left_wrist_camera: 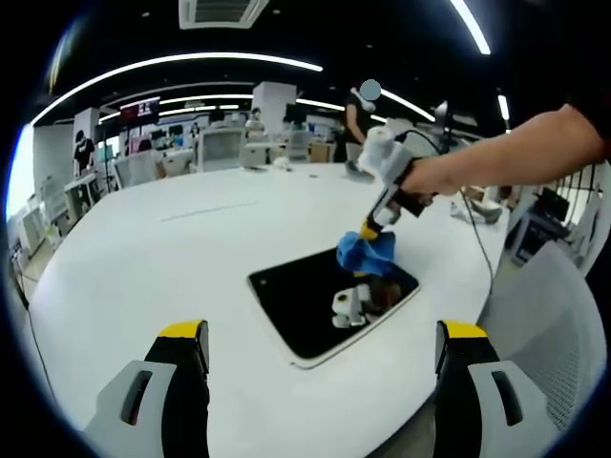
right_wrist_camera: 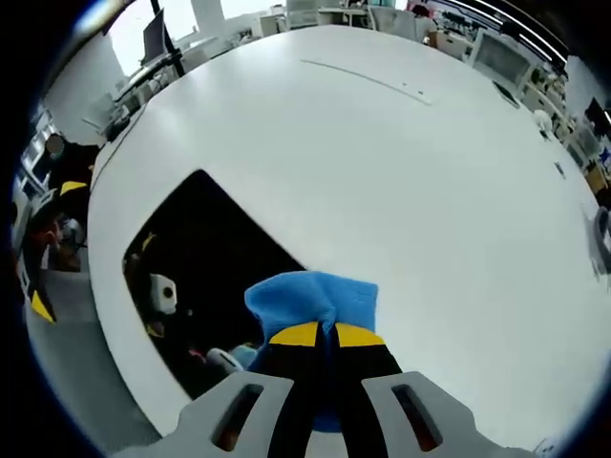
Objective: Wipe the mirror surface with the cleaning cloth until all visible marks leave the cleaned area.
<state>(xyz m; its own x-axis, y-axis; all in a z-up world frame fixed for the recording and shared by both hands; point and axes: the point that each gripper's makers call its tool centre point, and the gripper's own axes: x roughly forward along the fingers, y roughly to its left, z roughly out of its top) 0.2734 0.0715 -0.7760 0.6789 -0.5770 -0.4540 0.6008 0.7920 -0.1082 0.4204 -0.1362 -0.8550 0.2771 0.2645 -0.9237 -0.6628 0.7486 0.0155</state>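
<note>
A dark rectangular mirror with a pale rim lies flat on the white table. A blue cleaning cloth rests on the mirror's far right part, and the right gripper, held by a person's hand, is shut on it. In the right gripper view the two yellow-tipped jaws of the right gripper pinch the blue cloth at the edge of the mirror. My left gripper hangs open and wide apart above the near side of the mirror, holding nothing. The glass reflects the grippers.
A grey mesh chair stands at the table's right edge. Desks, monitors and people fill the office beyond the table's far side. A cable runs across the table near the person's arm. The left gripper shows at the table's edge.
</note>
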